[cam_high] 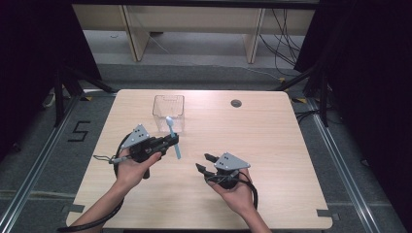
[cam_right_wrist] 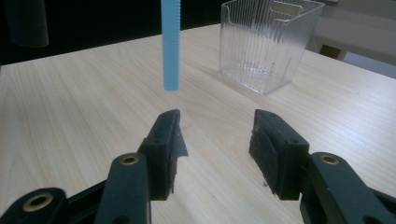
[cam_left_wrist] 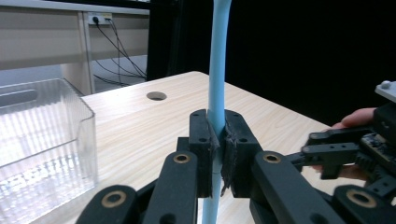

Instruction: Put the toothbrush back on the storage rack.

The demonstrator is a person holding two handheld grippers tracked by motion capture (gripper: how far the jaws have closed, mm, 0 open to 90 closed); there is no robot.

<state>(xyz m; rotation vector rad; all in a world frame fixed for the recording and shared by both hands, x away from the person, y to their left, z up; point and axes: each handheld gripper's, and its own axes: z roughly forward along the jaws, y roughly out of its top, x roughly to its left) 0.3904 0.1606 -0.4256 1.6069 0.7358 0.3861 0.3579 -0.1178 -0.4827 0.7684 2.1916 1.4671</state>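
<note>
Above a light wooden table [cam_high: 272,145], the left gripper [cam_high: 171,141] is clamping a light blue plastic spoon [cam_high: 173,137] by its handle, holding it upright just in front of a clear ribbed plastic bin [cam_high: 168,112] that is standing near the table's far edge. The right gripper [cam_high: 205,163], held in the person's right hand [cam_high: 238,191], is hovering near the spoon's lower end with its jaws standing apart and holding nothing.

High view looks down; both close tongs views share the clear bin [cam_left_wrist: 44,140] — table-level.
</note>
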